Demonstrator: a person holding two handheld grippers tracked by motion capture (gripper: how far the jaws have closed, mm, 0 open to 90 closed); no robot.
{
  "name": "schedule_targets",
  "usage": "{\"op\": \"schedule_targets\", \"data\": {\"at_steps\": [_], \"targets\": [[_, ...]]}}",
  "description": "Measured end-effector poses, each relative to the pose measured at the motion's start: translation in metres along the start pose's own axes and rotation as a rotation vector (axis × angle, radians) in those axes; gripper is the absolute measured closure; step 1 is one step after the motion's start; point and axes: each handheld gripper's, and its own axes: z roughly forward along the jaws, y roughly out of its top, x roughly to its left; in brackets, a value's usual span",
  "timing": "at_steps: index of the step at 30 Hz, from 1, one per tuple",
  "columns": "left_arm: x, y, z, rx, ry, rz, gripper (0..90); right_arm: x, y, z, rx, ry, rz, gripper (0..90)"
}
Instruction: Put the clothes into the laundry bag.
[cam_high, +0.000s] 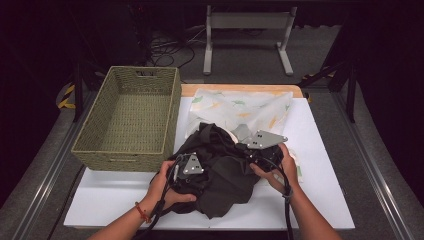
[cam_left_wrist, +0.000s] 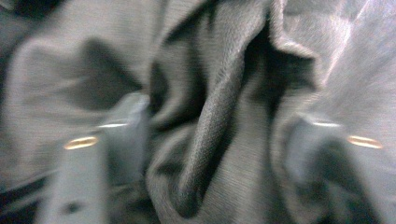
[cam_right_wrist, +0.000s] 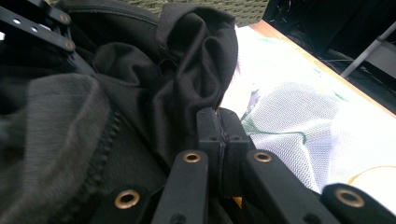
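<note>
No readable writing. Left gripper (cam_high: 191, 165) jaws apart around black garment (cam_high: 220, 165); right gripper (cam_right_wrist: 218, 122) jaws together.

Wicker basket (cam_high: 129, 117) blocks the left side; black garment (cam_high: 220, 170) heaps mid-table, patterned cloth (cam_high: 240, 110) behind; white board (cam_high: 320, 170) bare at right.

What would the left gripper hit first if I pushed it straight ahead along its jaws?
Most likely the black garment: in the left gripper view a raised fold of it stands between the left gripper's parted jaws, directly ahead. The blur hides how close it is.
</note>
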Motion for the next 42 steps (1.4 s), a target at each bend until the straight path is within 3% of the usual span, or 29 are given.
{"op": "schedule_targets", "data": {"at_steps": [3,8,11,14,16,17,18,19,20,21,23,26,28,32,33,35,39,41,42], "targets": [[-0.001,0.003,-0.008,-0.006,0.021,0.012,63.6,0.0,0.003,-0.003,-0.018,-0.005,0.007,89.6],[-0.006,0.008,-0.02,-0.021,0.083,0.02,73.8,-0.001,0.009,-0.012,-0.054,-0.014,0.017,89.6],[-0.001,0.012,-0.024,-0.048,0.137,-0.033,74.7,-0.001,0.012,-0.018,-0.072,-0.014,0.023,89.6],[0.009,0.019,-0.019,-0.067,0.124,-0.112,74.7,0.001,0.015,-0.02,-0.08,-0.015,0.028,89.6],[0.014,0.023,-0.016,-0.104,0.093,-0.142,69.6,0.002,0.015,-0.017,-0.066,-0.032,0.025,89.6],[0.016,0.024,-0.019,-0.146,0.078,-0.146,63.6,0.002,0.014,-0.015,-0.058,-0.034,0.024,89.6],[0.016,0.025,-0.023,-0.162,0.08,-0.147,50.1,0.0,0.012,-0.013,-0.058,-0.03,0.036,89.6],[0.016,0.027,-0.029,-0.165,0.087,-0.145,43.2,-0.001,0.01,-0.013,-0.057,-0.03,0.042,89.6],[0.017,0.027,-0.038,-0.197,0.08,-0.142,43.2,-0.001,0.01,-0.013,-0.057,-0.03,0.042,89.6],[0.018,0.027,-0.048,-0.253,0.074,-0.141,37.0,-0.002,0.01,-0.013,-0.056,-0.033,0.042,89.6],[0.019,0.031,-0.066,-0.331,0.053,-0.1,27.8,-0.003,0.008,-0.013,-0.056,-0.035,0.048,89.6],[0.01,0.042,-0.066,-0.342,0.023,-0.049,17.7,-0.005,0.007,-0.012,-0.057,-0.039,0.057,89.6],[-0.001,0.051,-0.052,-0.311,-0.027,-0.008,12.1,-0.005,0.007,-0.012,-0.055,-0.044,0.058,89.6],[-0.017,0.065,-0.019,-0.184,-0.085,0.062,3.8,-0.005,0.006,-0.013,-0.056,-0.041,0.065,89.6],[-0.021,0.068,-0.011,-0.162,-0.075,0.076,3.8,-0.005,0.006,-0.013,-0.056,-0.041,0.065,89.6],[-0.021,0.074,0.009,-0.094,0.02,0.092,4.4,-0.005,0.006,-0.012,-0.055,-0.032,0.066,89.6],[-0.001,0.076,0.046,0.004,0.089,0.013,7.2,-0.002,0.006,-0.01,-0.04,0.001,0.058,89.6],[0.013,0.072,0.06,0.004,0.074,-0.065,11.1,0.001,0.006,-0.009,-0.033,0.017,0.051,89.6],[0.015,0.071,0.062,0.014,0.074,-0.074,16.5,0.002,0.006,-0.008,-0.025,0.022,0.051,89.6]]}}
